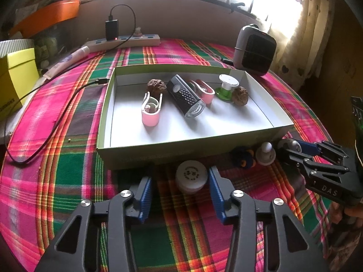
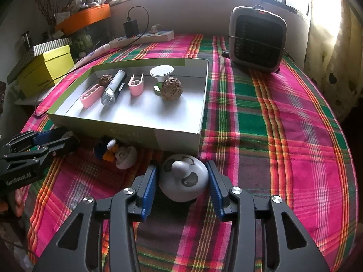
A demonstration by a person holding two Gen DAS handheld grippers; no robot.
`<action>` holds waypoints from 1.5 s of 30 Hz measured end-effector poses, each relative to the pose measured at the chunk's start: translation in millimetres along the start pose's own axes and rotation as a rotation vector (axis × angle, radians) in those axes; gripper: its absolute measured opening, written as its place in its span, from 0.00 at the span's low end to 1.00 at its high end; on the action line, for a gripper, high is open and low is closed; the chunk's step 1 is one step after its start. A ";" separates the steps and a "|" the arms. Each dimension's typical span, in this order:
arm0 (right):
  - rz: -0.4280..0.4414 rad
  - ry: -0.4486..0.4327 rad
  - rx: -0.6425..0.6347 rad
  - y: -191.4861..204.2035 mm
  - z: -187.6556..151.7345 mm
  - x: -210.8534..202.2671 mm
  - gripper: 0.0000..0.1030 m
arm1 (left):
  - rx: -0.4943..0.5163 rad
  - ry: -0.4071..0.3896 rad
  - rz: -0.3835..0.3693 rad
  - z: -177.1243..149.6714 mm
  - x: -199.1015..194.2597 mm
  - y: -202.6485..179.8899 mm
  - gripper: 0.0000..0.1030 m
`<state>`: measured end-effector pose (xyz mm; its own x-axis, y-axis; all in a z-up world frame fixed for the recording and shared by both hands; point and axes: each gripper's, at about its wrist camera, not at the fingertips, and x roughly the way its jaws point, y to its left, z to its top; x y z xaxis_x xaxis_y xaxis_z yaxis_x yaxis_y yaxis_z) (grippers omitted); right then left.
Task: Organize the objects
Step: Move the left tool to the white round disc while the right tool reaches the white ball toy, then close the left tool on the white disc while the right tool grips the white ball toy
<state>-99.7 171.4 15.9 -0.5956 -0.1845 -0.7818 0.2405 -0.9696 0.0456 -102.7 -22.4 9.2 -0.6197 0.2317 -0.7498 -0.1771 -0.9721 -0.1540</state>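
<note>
Left gripper (image 1: 179, 189): jaws apart, straddling white round jar (image 1: 191, 178) | right gripper (image 2: 181, 187): jaws apart around panda figure (image 2: 183, 178) | both beside box (image 1: 190, 149).

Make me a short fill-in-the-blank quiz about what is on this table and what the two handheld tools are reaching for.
1. The shallow box sits on a plaid ____.
2. Two pink clips lie ____ the box.
3. The right gripper has its jaws on either side of a round white toy painted like a ____.
4. The small white jar between the left gripper's jaws stands ____ the box.

Missing words: tablecloth; inside; panda; outside
</note>
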 end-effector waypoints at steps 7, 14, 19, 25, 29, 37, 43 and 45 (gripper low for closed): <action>0.002 -0.001 0.003 -0.1 -1.3 -1.2 0.42 | -0.001 0.000 0.003 0.1 0.3 0.3 0.29; 0.002 -0.001 0.004 0.8 -2.2 -2.1 0.42 | -0.001 -0.001 0.002 -0.8 -0.4 0.7 0.26; 0.002 -0.001 0.003 0.8 -2.2 -2.0 0.42 | 0.003 -0.001 -0.003 -1.2 -1.0 -0.2 0.26; 0.004 -0.001 0.003 2.0 -3.1 -2.2 0.42 | 0.004 0.000 -0.003 -1.3 -1.2 -1.1 0.26; 0.007 -0.001 0.003 3.5 -3.7 -2.6 0.42 | 0.005 -0.001 -0.003 -1.4 -1.4 -1.0 0.26; 0.019 -0.002 0.007 4.8 -3.9 -3.9 0.42 | 0.013 -0.006 0.001 -1.8 -4.2 -3.8 0.26; 0.024 -0.012 0.005 4.5 -2.4 -6.6 0.42 | 0.020 -0.010 -0.004 -3.8 -7.4 -4.0 0.26; 0.024 -0.016 0.004 5.2 -2.0 -8.0 0.42 | 0.022 -0.014 -0.003 -3.8 -9.2 -4.5 0.26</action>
<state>-92.2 168.1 21.2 -0.6015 -0.2106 -0.7706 0.2520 -0.9654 0.0672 -93.3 -20.3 14.3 -0.6299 0.2348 -0.7403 -0.1956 -0.9704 -0.1414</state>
